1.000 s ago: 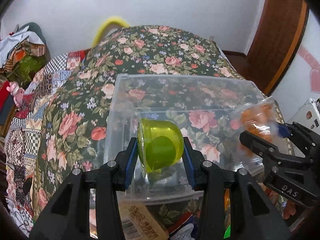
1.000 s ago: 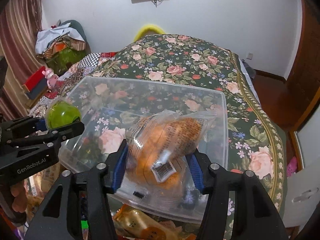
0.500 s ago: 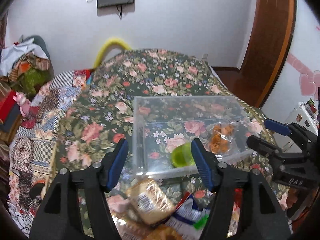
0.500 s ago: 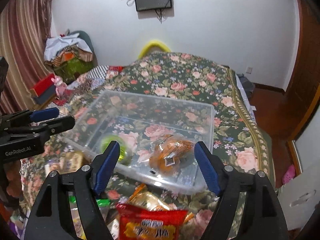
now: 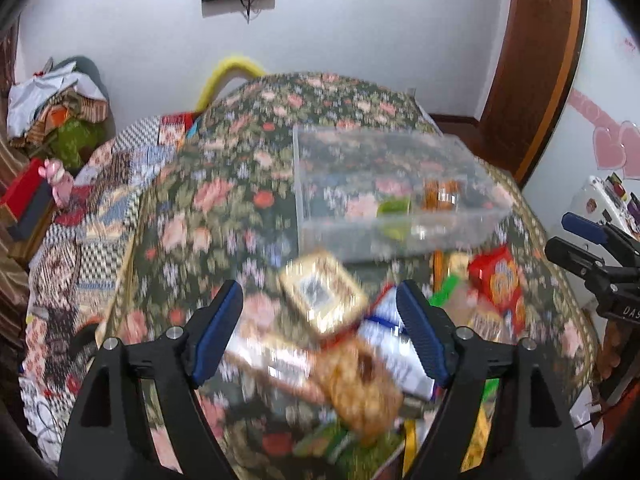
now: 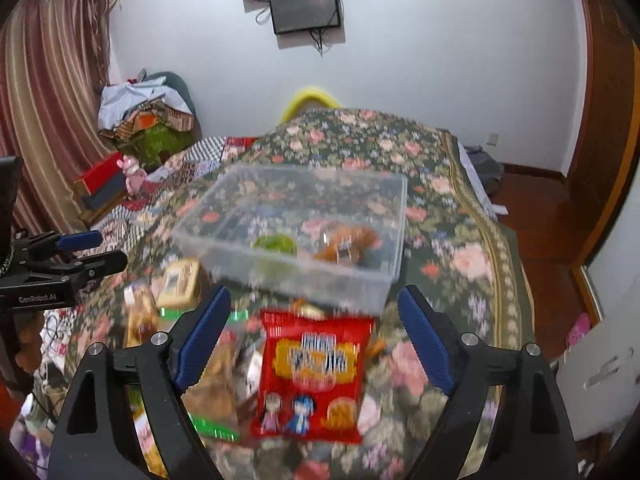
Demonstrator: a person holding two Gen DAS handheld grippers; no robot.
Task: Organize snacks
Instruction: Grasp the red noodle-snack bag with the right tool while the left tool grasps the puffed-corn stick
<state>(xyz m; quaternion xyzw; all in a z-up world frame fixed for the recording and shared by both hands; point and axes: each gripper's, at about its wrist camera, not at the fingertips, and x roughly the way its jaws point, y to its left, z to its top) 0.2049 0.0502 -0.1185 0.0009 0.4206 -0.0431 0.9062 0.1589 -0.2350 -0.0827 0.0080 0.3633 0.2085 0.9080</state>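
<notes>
Both claws have pulled back from the clear bin since a second ago, leaving the green cup and the orange snack bag inside it. The left gripper and right gripper are spread wide and hold nothing. Loose packets (blurred) crowd the floral cloth between claws and bin, a red packet below the right one.

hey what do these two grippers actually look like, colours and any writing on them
Both are black plastic, each with two angled arms ending in ribbed blue pads and silver screw heads at the joints. The left gripper carries white lettering reading GenRobot.AI on its side, seen from the right wrist camera. The right gripper shows white letters DAS on its body from the left wrist camera. No cables or sleeves are clearly visible.
</notes>
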